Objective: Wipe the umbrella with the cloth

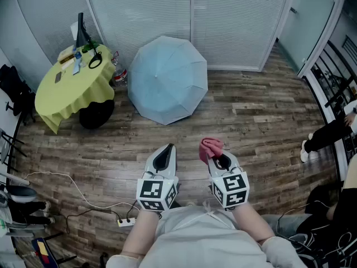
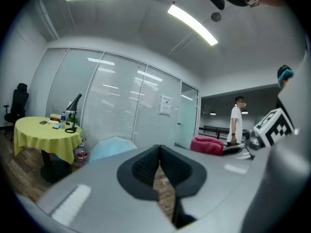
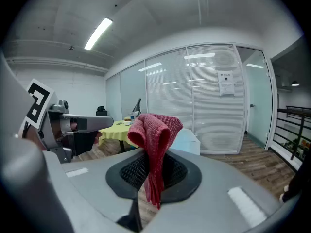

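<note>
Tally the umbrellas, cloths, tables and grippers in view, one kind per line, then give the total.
umbrella, pale blue, open on the floor: 1
cloth, red: 1
table, yellow-covered: 1
left gripper and right gripper: 2
Total: 5

From the head we look steeply down on the wood floor (image 1: 262, 121). The left claw (image 1: 165, 155) and right claw (image 1: 218, 159) sit close at lower centre, and the open umbrella (image 1: 167, 80) lies farther off at upper centre. Each claw's camera rides low just behind its own jaws, facing level across the room towards the blinds (image 1: 145, 10). All three views share the umbrella, the yellow-covered counter (image 1: 61, 96), the blinds and the red cloth (image 1: 211, 147). Each claw view catches the other claw at its edge.
</note>
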Demonstrator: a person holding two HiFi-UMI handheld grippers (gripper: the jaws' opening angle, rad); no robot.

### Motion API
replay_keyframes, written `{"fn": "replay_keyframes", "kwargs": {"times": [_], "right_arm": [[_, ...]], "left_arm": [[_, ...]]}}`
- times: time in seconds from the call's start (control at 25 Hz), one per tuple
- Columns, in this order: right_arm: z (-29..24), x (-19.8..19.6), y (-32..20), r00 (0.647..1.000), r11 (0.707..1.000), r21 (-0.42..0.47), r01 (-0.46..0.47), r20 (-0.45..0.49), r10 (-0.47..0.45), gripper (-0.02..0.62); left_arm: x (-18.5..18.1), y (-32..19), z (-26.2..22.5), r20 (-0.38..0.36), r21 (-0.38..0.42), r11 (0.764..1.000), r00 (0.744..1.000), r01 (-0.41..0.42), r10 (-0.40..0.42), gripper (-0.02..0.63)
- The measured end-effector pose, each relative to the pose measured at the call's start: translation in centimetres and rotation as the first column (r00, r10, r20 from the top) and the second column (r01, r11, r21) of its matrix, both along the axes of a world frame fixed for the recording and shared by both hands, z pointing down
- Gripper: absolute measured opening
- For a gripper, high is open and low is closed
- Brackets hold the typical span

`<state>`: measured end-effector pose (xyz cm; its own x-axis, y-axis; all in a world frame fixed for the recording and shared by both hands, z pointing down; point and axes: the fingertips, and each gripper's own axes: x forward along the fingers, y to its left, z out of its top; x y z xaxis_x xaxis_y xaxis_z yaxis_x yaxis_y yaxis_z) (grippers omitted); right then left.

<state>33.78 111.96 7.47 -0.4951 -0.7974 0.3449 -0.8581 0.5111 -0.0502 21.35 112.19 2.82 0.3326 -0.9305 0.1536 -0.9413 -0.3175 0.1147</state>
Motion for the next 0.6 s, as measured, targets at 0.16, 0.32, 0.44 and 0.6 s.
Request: {"fn": "replay_keyframes", "kwargs": {"times": [0.16,0.32,0.44,0.6], "right_arm": [[0.5,-0.1,-0.5,1.0,1.0,-0.004,-0.005,0.0,0.005,0.051],[1.2,-0.3,-1.0,1.0,1.0,-0.015,0.0,-0.008,0.0,0.051],[1.8,-0.2,-1.6,1.0,0.999,-0.037,-0.001,0.007,0.002,0.051],[2.6,-0.3,-2.7,1.0,0.998,-0.068,-0.004,0.029,0.006,0.052]], "left_arm": [[-0.1,-0.5,0.4,0.003,-0.003,1.0,1.0,-0.007,0.007,0.008],[-0.3,-1.1,1.1,0.005,-0.014,1.0,1.0,-0.005,0.005,0.008],[-0.2,-1.7,1.8,0.003,-0.034,0.999,1.0,-0.007,0.008,0.008],[-0.3,-2.9,2.3,0.002,-0.049,0.999,1.0,-0.008,0.008,0.008]]}}
